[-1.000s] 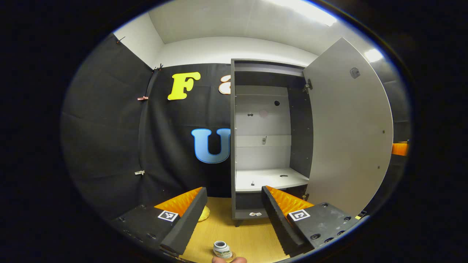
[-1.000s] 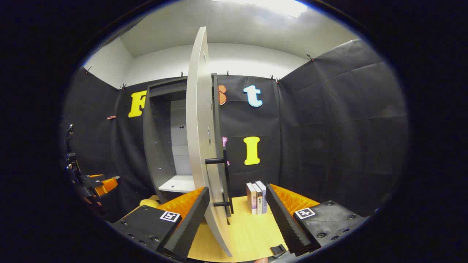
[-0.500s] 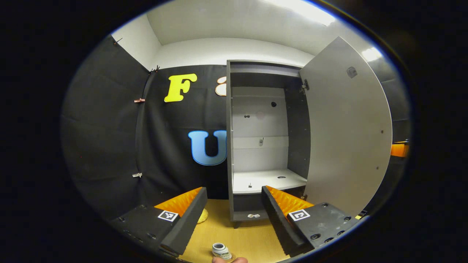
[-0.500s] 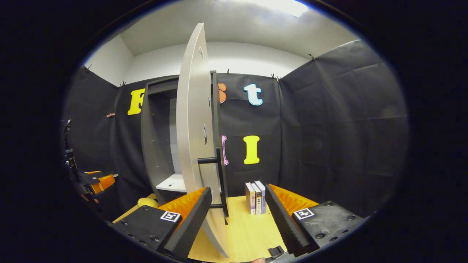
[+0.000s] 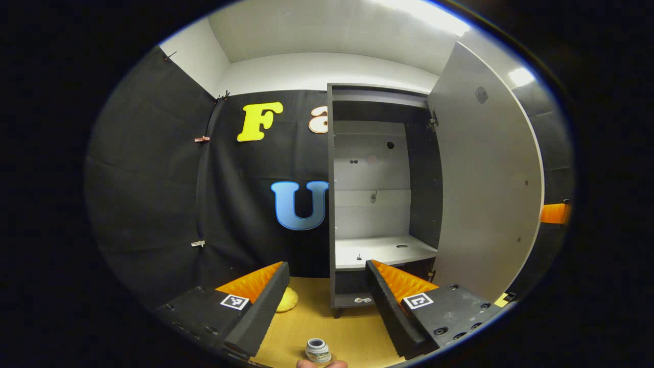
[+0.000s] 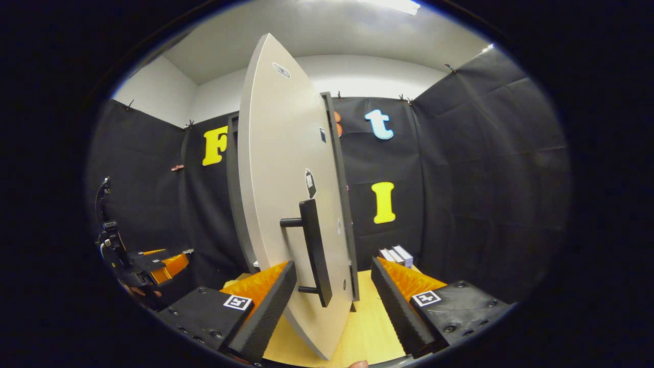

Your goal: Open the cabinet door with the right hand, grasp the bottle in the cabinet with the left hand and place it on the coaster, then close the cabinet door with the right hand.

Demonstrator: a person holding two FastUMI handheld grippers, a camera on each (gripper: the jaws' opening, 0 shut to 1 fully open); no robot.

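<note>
Cabinet [image 5: 378, 194] at worktop [image 5: 352, 332] rear; door [image 5: 485, 194] hinged right, standing ajar. Bottle [image 5: 317, 350] on worktop before cabinet. Books [image 6: 397, 254] right of cabinet, against wall.

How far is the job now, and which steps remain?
Mostly done. The cabinet shelf is bare, and the bottle stands on the table below the open left gripper; the coaster under it cannot be made out. In hand: the open right gripper has the door and its handle between its fingers, gripping nothing. Left: shutting the door, which stands partly open.
</note>
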